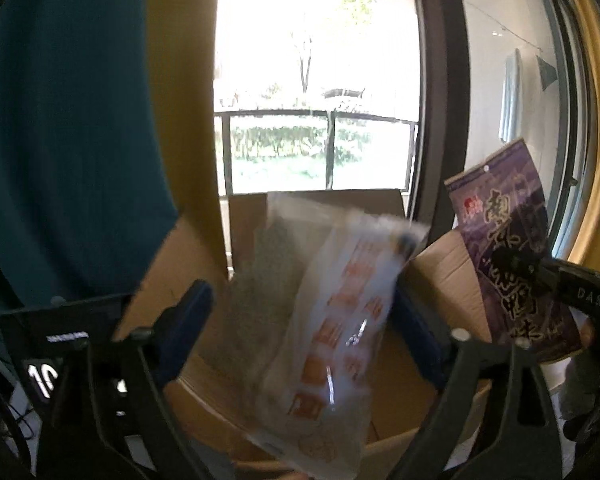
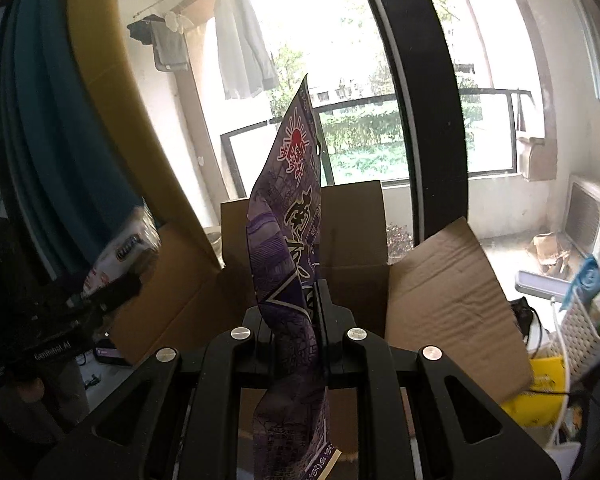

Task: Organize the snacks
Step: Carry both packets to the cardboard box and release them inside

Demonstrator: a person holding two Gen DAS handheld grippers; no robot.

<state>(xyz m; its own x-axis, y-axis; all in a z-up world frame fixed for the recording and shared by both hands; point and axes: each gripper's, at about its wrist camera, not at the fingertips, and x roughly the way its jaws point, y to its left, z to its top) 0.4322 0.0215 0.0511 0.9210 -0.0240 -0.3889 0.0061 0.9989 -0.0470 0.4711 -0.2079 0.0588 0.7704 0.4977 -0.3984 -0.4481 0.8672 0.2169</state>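
An open cardboard box (image 1: 444,276) with raised flaps stands in front of a window; it also shows in the right wrist view (image 2: 352,220). My left gripper (image 1: 300,312) is open, blue pads wide apart, and a blurred clear snack bag with orange print (image 1: 340,332) sits between them over the box; whether a pad touches it I cannot tell. My right gripper (image 2: 300,300) is shut on a purple snack packet (image 2: 288,216), held upright above the box. That packet (image 1: 512,248) and the right gripper (image 1: 540,276) show at the right of the left wrist view.
A teal and yellow curtain (image 1: 80,120) hangs at the left. A dark window frame post (image 2: 424,100) rises behind the box. A white perforated basket (image 2: 580,328) with items and a yellow object (image 2: 548,376) sit at the right. A dark device with a lit display (image 1: 44,376) is at lower left.
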